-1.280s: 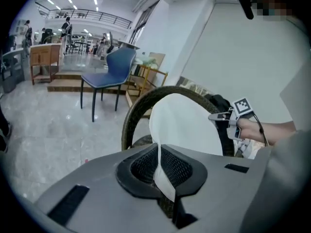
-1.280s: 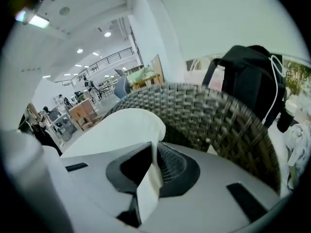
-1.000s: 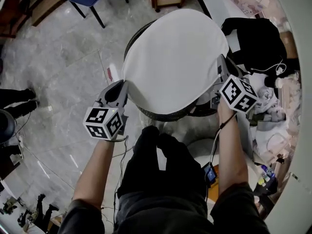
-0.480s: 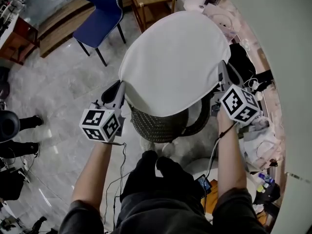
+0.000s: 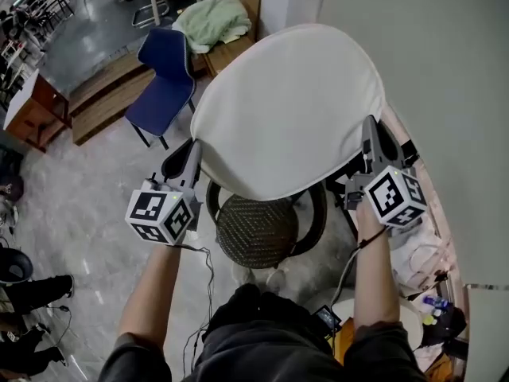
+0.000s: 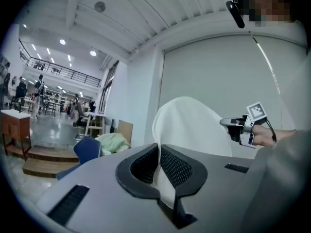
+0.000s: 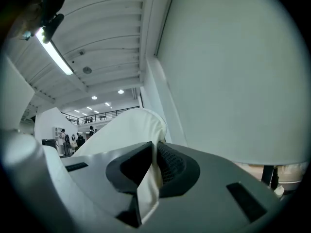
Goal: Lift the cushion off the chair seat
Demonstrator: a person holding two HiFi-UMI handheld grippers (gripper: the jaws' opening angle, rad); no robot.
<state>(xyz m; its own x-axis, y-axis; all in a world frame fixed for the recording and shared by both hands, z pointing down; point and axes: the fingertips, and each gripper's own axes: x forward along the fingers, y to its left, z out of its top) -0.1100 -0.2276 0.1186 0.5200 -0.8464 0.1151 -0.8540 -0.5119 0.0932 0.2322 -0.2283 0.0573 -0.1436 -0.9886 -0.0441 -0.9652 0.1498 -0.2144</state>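
A round white cushion [image 5: 290, 106] hangs in the air between my two grippers, well above the round woven chair seat [image 5: 258, 231] with its dark frame. My left gripper [image 5: 195, 151] is shut on the cushion's left edge; in the left gripper view the white fabric [image 6: 158, 161] is pinched between the dark pads. My right gripper [image 5: 369, 143] is shut on the right edge, where the cushion's edge [image 7: 151, 178] folds between its pads. The bare seat shows below the cushion's near edge.
A blue chair [image 5: 163, 74] stands at the left on the grey marble floor, beside a wooden step [image 5: 95, 106] and a green cloth [image 5: 211, 18] on a stool. A pale wall [image 5: 429, 70] rises at the right, with clutter [image 5: 433, 293] at its foot. A person's legs [image 5: 36, 293] show at the far left.
Both grippers have risen with the cushion held between them. The cushion has come off the chair, and the woven seat now shows below it.
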